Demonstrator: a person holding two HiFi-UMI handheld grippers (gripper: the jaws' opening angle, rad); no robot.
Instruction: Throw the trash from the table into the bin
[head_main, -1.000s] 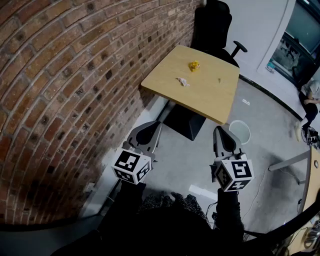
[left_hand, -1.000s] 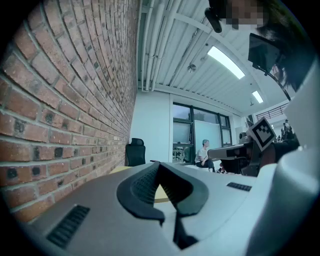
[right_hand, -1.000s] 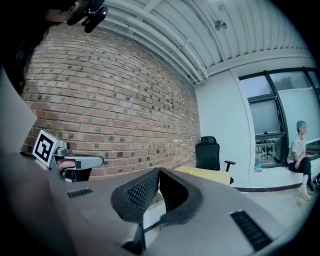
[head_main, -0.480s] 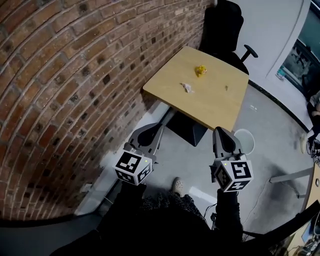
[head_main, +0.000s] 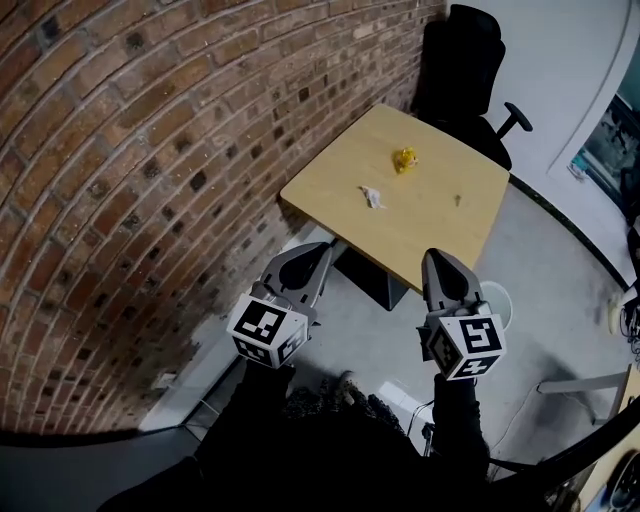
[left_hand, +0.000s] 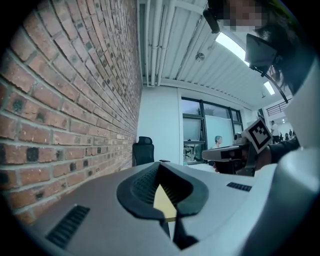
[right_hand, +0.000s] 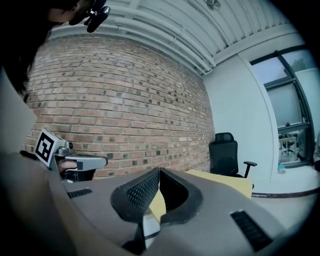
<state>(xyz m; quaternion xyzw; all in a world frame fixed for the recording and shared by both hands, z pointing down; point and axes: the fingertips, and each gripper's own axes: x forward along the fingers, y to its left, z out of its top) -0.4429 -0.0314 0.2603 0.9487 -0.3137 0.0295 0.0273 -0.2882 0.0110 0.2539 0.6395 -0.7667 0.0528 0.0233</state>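
Left claw (head_main: 318, 250) and right claw (head_main: 437, 258) are closed, empty; arriving unopened, we'd shove scraps (head_main: 371, 196) off the tabletop (head_main: 440, 225).

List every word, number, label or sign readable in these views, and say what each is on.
No words or numbers can be read.
Square black-and-white markers, no letters: on the left tongs and right tongs.
Yellow trash: too small to show any print.

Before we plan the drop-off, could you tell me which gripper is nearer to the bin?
Right. The right gripper is just beside the bin, which stands on the floor by the table. The left gripper is farther over, toward the brick wall.
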